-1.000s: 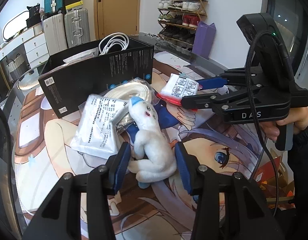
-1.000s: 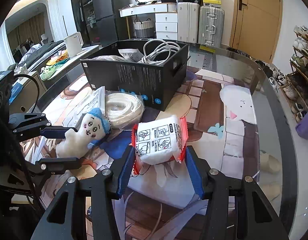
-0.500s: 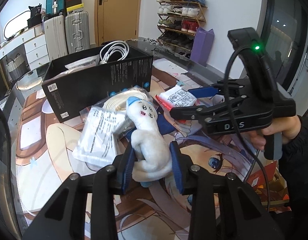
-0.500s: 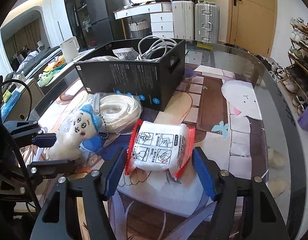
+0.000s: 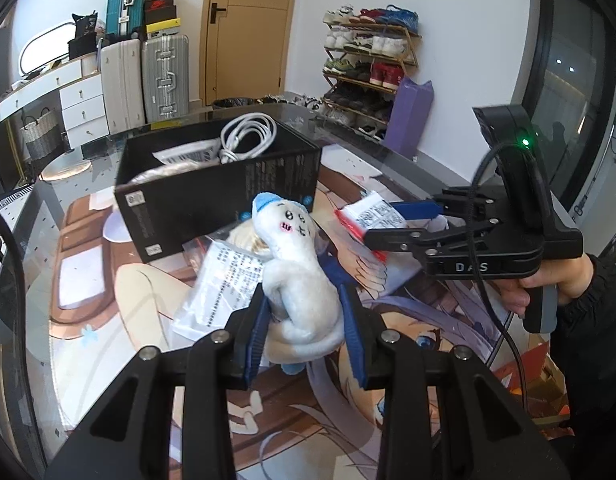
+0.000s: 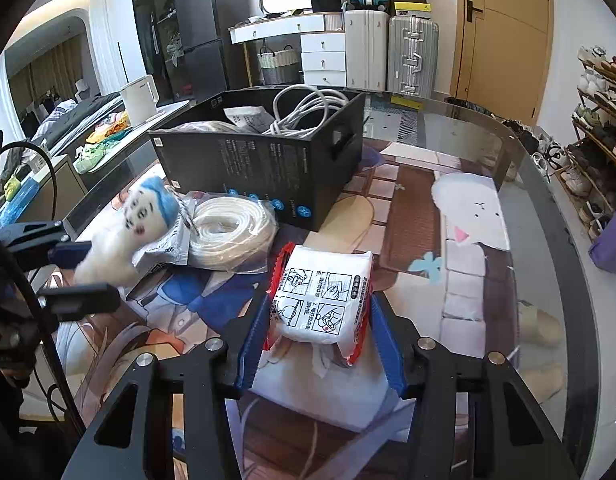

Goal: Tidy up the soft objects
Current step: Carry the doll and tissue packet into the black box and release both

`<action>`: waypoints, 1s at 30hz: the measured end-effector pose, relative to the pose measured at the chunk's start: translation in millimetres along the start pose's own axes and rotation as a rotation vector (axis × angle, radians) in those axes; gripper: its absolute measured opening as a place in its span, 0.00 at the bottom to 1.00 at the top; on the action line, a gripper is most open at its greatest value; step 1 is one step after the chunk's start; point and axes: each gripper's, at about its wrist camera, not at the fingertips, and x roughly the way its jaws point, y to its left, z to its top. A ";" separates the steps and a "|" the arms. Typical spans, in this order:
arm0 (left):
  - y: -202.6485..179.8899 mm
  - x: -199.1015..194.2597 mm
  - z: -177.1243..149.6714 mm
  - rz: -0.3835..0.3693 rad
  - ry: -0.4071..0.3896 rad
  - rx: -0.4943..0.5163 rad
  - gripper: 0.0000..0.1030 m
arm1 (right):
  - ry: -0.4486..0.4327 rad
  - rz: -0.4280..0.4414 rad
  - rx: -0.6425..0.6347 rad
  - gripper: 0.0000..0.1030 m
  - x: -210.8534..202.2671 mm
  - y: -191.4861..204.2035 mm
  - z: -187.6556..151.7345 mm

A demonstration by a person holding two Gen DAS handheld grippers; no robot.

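Observation:
My left gripper is shut on a white plush toy with a blue cap and holds it above the table; the toy also shows in the right wrist view. My right gripper is shut on a white tissue pack with red edges, lifted off the mat; the pack also shows in the left wrist view. A black open box with white cables inside stands behind both and also shows in the right wrist view.
A bagged white coil and a flat silver-white packet lie in front of the box on the printed mat. The glass table edge curves at the right. Suitcases, drawers and a shoe rack stand beyond.
My left gripper closed on the plush toy and lifted it upright. My right gripper closed on the tissue pack and raised it off the mat.

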 end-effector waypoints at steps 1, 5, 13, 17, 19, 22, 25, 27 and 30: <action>1.6 -2.1 0.6 0.002 -0.007 -0.004 0.32 | -0.006 0.000 0.002 0.49 -2.5 -1.0 0.5; 8.2 -9.9 3.9 0.015 -0.035 -0.022 0.32 | -0.044 0.006 0.006 0.49 -16.1 -2.3 4.6; 25.1 -23.7 13.2 0.064 -0.084 -0.051 0.32 | -0.128 0.023 -0.003 0.49 -44.4 7.4 13.4; 33.2 -27.3 19.1 0.083 -0.099 -0.061 0.32 | -0.162 0.039 -0.006 0.49 -53.0 13.5 17.4; 38.4 -28.3 22.5 0.093 -0.107 -0.067 0.32 | -0.175 0.043 -0.010 0.49 -55.5 16.5 20.1; 42.6 -28.5 27.9 0.104 -0.115 -0.069 0.32 | -0.199 0.056 -0.015 0.49 -57.2 23.2 26.6; 46.7 -26.4 34.0 0.117 -0.118 -0.067 0.32 | -0.212 0.061 -0.026 0.49 -56.4 28.0 35.9; 51.2 -25.4 38.0 0.123 -0.119 -0.071 0.32 | -0.221 0.067 -0.035 0.49 -54.5 30.5 43.3; 55.9 -24.3 46.4 0.130 -0.119 -0.082 0.32 | -0.233 0.072 -0.041 0.49 -53.3 32.6 51.8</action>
